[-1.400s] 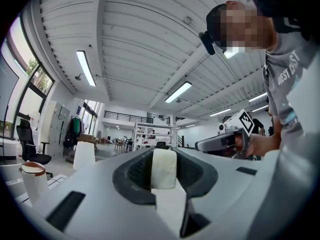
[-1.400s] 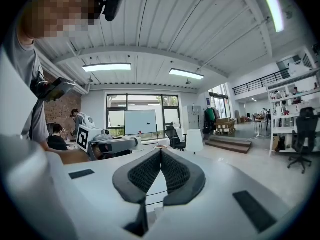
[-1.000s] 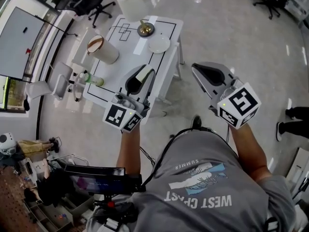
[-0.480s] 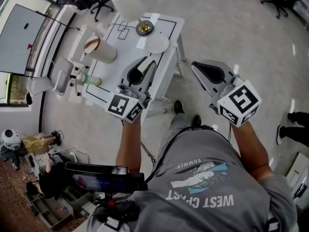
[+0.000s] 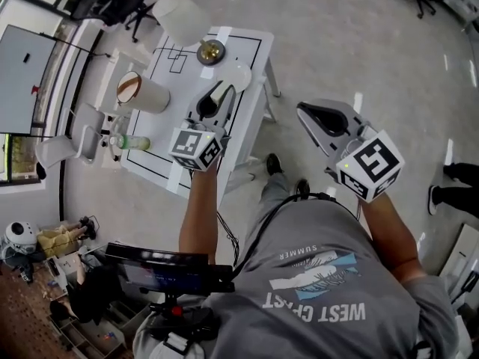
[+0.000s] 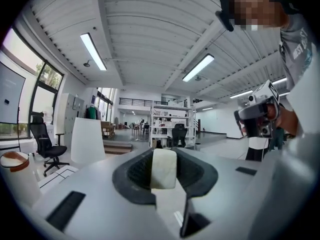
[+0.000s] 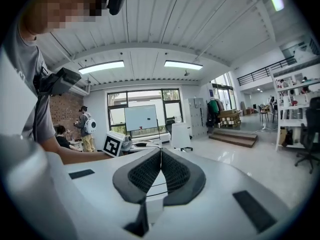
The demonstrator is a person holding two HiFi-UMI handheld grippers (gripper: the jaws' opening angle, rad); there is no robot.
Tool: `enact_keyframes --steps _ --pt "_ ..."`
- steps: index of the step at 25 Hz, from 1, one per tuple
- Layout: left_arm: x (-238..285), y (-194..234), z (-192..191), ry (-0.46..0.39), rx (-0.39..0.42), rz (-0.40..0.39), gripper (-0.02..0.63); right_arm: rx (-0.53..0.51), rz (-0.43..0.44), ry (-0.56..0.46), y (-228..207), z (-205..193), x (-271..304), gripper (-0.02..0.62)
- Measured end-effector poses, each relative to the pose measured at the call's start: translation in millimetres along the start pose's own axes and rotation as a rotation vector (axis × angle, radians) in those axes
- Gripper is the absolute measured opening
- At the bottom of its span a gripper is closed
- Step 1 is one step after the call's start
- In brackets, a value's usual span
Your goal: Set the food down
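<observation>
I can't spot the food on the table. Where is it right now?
In the head view, the food sits clamped in the left gripper over the white table, beside the white plate.

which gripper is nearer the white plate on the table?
Left. The left gripper, shut on the food, is over the table beside the plate; the right gripper, jaws shut, hangs off the table's edge over the floor.

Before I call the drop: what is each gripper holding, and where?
The left gripper pinches the pale food block by its two side faces. The right gripper is shut on nothing.
</observation>
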State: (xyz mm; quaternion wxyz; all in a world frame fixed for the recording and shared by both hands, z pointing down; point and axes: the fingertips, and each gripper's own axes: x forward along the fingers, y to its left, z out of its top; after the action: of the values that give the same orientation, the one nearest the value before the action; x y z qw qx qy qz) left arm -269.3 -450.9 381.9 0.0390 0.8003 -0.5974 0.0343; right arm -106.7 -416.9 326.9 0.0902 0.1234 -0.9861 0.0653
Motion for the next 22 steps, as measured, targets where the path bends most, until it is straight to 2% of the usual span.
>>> enact_keyframes --steps 14,22 --pt "73 90 -106 0.233 0.01 0.027 0.1 0.064 -0.057 0.071 -28 -29 29 0.008" --pt "105 126 -171 0.376 0.028 0.037 0.1 0.09 -0.092 0.105 -43 -43 38 0.008"
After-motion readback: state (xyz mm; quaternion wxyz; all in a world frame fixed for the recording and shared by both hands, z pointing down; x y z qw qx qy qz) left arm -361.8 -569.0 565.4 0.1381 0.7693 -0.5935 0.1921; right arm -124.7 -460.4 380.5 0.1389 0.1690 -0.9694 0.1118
